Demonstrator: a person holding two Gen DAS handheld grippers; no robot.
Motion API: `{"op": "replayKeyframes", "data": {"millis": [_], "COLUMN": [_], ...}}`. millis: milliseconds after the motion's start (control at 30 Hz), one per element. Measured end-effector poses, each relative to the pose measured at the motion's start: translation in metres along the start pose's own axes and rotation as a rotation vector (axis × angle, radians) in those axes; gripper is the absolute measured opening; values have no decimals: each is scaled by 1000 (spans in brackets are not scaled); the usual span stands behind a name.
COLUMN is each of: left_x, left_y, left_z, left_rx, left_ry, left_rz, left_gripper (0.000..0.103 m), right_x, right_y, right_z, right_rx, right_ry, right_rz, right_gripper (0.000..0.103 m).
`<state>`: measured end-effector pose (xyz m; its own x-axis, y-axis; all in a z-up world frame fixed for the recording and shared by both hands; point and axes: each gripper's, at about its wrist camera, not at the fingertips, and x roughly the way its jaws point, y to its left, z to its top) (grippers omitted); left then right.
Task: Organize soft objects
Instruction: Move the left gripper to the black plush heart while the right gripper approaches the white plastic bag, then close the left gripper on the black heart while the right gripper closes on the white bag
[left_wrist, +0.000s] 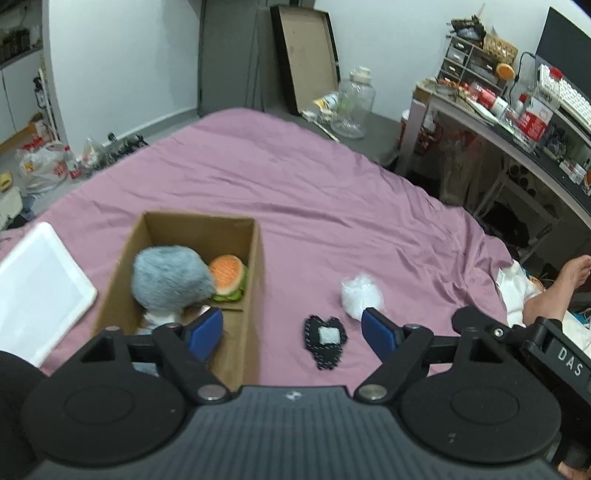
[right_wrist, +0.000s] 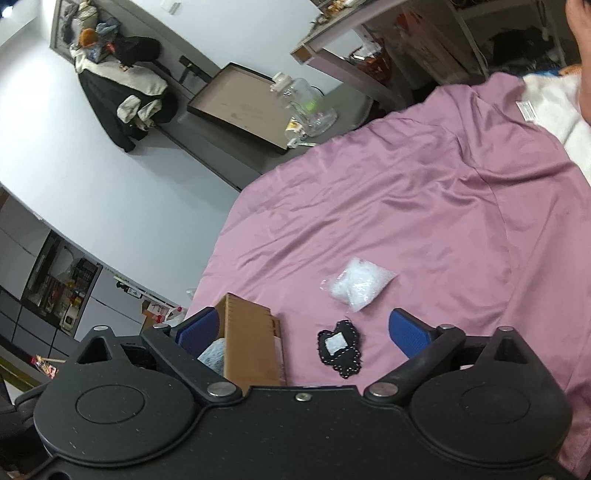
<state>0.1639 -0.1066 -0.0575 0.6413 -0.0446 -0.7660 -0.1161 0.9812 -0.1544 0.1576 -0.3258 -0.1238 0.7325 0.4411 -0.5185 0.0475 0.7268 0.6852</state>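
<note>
Left hand-held gripper (left_wrist: 291, 332): we see its blue pads spread wide and holding nothing, hovering above the bed.
Right hand-held gripper (right_wrist: 306, 332): also spread wide and empty, tilted, over the same patch of sheet.
Black patch (left_wrist: 325, 341): a small flat black fabric piece with a pale square at its centre, lying between the open fingers in both views, just ahead of them. Its long axis seems to run roughly toward and away from us.
White bag (left_wrist: 362, 293): a soft clear bag of white stuffing, just beyond the patch and slightly right.
Cardboard box (left_wrist: 255, 266): left of both grippers, its wall close to the left finger. Inside sit a grey fluffy plush (left_wrist: 170, 282) and a burger toy (left_wrist: 228, 277), touching.
Bed (left_wrist: 314, 184): a purple sheet carrying everything.
Nearer hand: we judge both about equally close to the patch; the box lies leftward from it.
</note>
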Motion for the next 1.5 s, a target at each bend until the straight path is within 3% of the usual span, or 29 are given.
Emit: {"op": "replayKeyframes", "data": {"millis": [300,900,1200,1333,1400,1500], "left_x": [46,143,185,189,188,184], "left_y": [-21,-44,-34,-32,-31,-28], "left_z": [-9,-12,-24,-25,-24,-18], "left_rx": [12,14,8,12,18,33], "left_ry": [82,223,298,293,280,277], "left_rz": [-23,-46,-16,-23,-15,-45], "left_gripper": [63,62,62,62,36,32], "right_x": [17,55,83,96,102,110], "right_y": [-34,-72,-83,-86,-87,-88], "right_z": [5,7,5,4,3,1], "right_rx": [93,224,267,287,297,313], "right_ry": [8,33,59,67,70,70], "right_rz": [-13,-52,-82,-80,-78,-74], "right_gripper": [87,79,78,78,78,77]}}
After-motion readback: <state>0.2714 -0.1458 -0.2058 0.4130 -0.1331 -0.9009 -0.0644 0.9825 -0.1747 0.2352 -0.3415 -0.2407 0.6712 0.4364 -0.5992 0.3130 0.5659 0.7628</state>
